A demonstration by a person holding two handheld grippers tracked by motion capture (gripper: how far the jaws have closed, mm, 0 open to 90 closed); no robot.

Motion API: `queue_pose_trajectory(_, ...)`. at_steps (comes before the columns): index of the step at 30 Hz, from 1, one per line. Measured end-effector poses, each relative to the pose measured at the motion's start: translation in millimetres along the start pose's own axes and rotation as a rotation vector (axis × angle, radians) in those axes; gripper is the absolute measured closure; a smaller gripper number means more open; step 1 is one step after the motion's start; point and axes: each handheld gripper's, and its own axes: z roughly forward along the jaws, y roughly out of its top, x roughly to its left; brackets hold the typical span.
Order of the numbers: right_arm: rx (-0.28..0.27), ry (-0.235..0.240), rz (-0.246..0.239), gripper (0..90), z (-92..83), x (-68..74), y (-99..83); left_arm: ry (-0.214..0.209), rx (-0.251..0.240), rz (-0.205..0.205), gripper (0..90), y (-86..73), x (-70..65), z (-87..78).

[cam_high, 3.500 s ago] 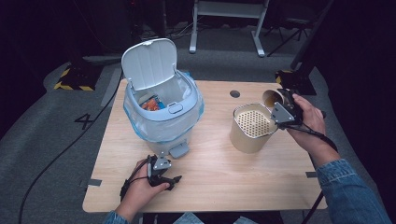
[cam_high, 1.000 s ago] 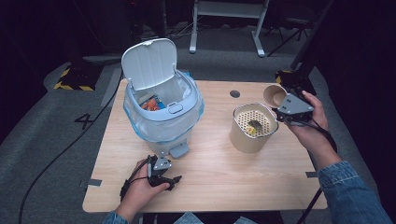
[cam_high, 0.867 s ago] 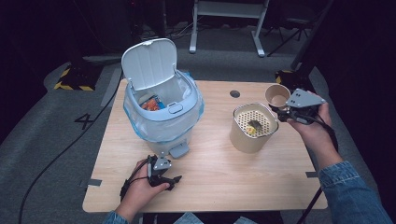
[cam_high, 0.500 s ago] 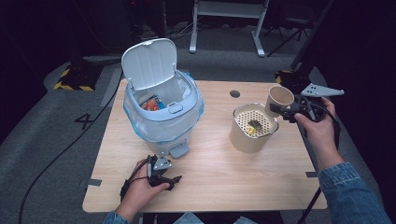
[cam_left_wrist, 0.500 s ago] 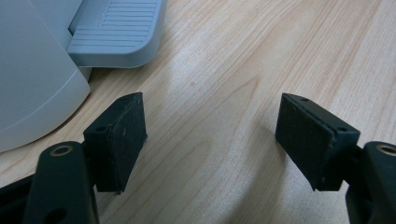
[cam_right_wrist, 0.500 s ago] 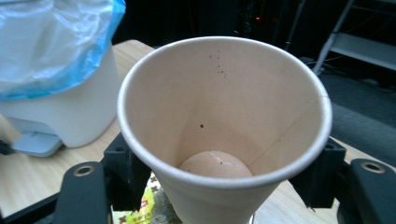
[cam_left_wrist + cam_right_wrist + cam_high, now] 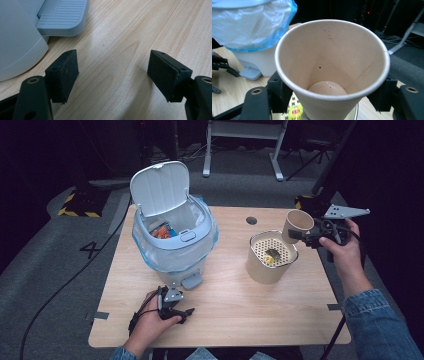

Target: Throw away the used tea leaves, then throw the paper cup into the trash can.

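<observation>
Paper cup [image 7: 332,72], emptied, sits clamped in right gripper [image 7: 320,234] fingers beside strainer [image 7: 272,255]; disposal in open bin [image 7: 172,240] remains; left gripper [image 7: 113,75] fingers spread wide, empty.

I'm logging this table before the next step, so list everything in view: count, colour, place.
pedal bin: one, pale grey, blue liner, lid up, table's left half
paper cup: one, tan, upright, empty, gripped in the right tongs
strainer container: one, beige, perforated insert, table's right half
scrap: one, yellowish, on the insert
table: one, light wood
left tongs: black, open, resting on the table beside the bin's pedal
right tongs: black, closed on the cup
</observation>
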Motion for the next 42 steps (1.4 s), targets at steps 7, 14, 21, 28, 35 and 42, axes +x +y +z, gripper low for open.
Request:
queue_pose_trajectory(7,-0.013,0.030,-0.022,31.1,7.5,0.3,21.9,0.009,0.002,0.006,25.2,0.1,-0.9,0.4)
queue_pose_trajectory(14,-0.027,0.049,-0.038,30.9,22.1,5.2,49.7,0.008,0.002,0.005,25.0,0.5,-0.5,0.7)
queue_pose_trajectory(21,-0.037,0.063,-0.057,30.8,34.8,15.3,73.6,0.004,0.006,0.011,24.0,2.3,0.3,2.5)
queue_pose_trajectory(28,-0.045,0.100,-0.063,30.8,46.3,22.2,92.5,0.003,0.005,0.005,23.8,3.0,0.0,3.3)
queue_pose_trajectory(35,-0.068,0.118,-0.064,30.2,59.6,34.7,111.2,0.005,0.002,0.008,23.8,3.6,0.3,3.9)
queue_pose_trajectory(42,-0.101,0.152,-0.058,29.7,79.3,49.8,122.1,0.006,0.002,0.008,23.8,3.5,0.1,3.9)
